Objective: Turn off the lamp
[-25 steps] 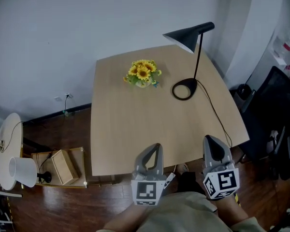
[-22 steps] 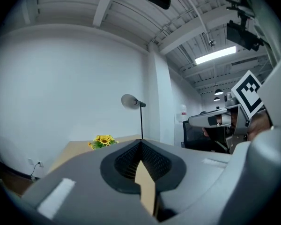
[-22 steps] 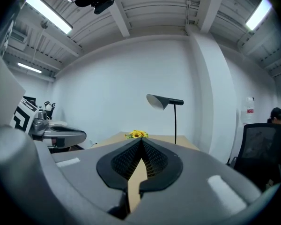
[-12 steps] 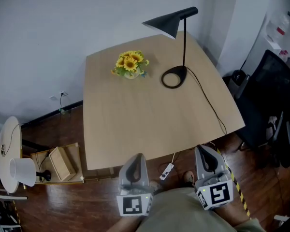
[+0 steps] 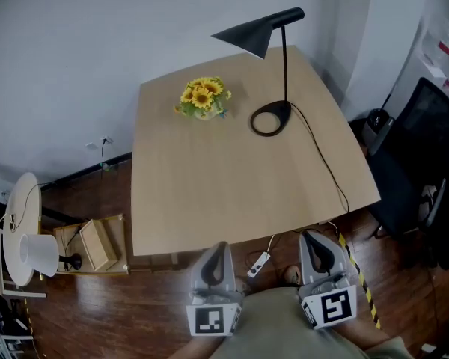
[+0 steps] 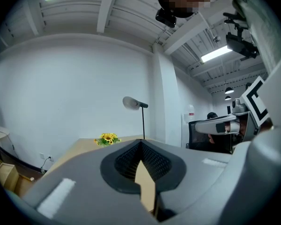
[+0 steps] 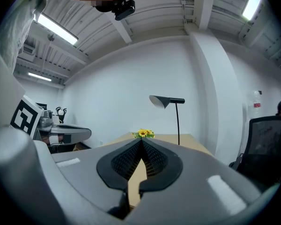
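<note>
A black lamp (image 5: 258, 34) stands at the far right of the wooden table (image 5: 209, 193): cone shade, thin pole, ring base (image 5: 271, 118). Its black cord (image 5: 323, 164) runs over the table's front right edge. Whether it is lit I cannot tell. My left gripper (image 5: 217, 250) and right gripper (image 5: 312, 238) hover short of the table's near edge, over the floor, both shut and holding nothing. The lamp (image 6: 133, 103) is far beyond the left gripper (image 6: 141, 142) in the left gripper view. In the right gripper view the lamp (image 7: 163, 101) is likewise far beyond the right gripper (image 7: 142, 140).
A sunflower bunch (image 5: 202, 97) sits left of the lamp. A white plug block (image 5: 258, 264) lies on the floor under the table edge. A black office chair (image 5: 423, 152) stands at the right. A round white side table (image 5: 19, 215) and wooden crate (image 5: 97, 245) are at the left.
Both grippers have drawn back from over the table's front edge to the floor side, nearer the person. The table and lamp now sit farther off in the head view.
</note>
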Tool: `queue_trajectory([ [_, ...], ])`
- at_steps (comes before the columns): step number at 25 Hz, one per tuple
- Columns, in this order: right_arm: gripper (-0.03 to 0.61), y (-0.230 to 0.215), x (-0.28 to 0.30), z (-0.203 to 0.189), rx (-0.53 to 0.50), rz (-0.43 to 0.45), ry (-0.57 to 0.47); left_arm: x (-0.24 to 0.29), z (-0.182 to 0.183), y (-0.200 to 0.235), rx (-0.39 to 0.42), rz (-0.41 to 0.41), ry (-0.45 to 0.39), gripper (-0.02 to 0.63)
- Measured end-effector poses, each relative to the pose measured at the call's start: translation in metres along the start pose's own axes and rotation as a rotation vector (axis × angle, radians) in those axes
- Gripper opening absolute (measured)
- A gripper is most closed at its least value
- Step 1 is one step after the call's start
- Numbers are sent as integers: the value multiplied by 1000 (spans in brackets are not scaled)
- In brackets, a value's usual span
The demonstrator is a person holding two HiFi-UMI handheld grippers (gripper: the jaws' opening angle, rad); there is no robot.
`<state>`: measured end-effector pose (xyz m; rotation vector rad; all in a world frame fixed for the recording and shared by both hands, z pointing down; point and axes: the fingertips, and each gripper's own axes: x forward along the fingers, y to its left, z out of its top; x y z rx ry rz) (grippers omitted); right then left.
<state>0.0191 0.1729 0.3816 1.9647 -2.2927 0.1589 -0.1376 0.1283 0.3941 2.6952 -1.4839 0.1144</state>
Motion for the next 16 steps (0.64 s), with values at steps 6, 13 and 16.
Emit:
queue_trajectory([
  [6,-3,-8,-3,-4,1,5,6,4,4,-14,-19,-15,7,-9],
  [13,-3,-4,-3,-2,-20,12,4,4,7,-14,-13,-27,2,-9],
  [16,-3,-1,-2,-2,-4,11,6,3,9,-13,-16,-32,-5,-9],
])
